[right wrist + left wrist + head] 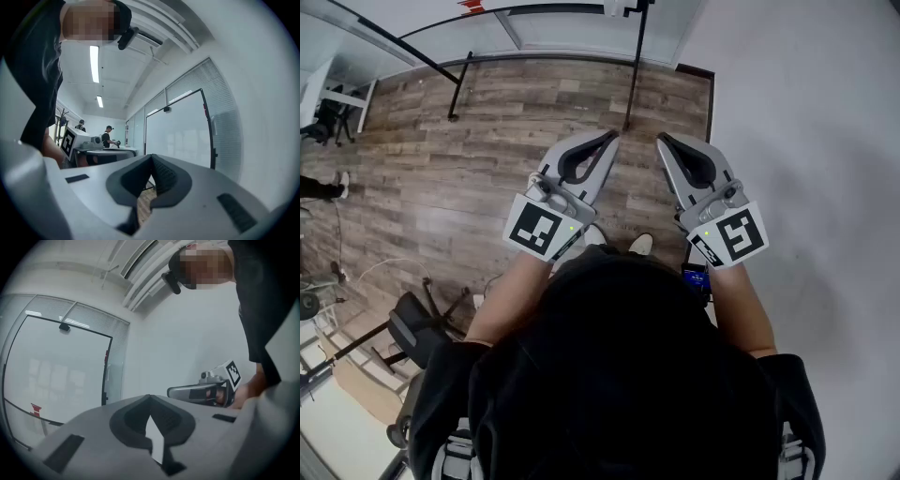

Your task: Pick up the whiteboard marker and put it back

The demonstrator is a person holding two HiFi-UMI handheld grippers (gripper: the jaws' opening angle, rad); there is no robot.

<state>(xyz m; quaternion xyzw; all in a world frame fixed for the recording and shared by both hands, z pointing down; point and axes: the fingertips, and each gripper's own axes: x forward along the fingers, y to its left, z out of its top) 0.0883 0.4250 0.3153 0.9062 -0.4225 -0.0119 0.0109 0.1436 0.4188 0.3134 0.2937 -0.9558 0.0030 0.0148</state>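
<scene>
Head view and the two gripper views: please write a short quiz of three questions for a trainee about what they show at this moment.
1. True or false: the grey plastic left gripper holds a whiteboard marker.
2. In the head view, how many grippers show over the brown wood-plank floor? A none, B one, C two.
3. Fill in: the jaws of the grey plastic right gripper are ____ (open or shut).

Key: 1 false, its jaws are together on nothing and no marker shows in any view; 2 C; 3 shut.
</scene>
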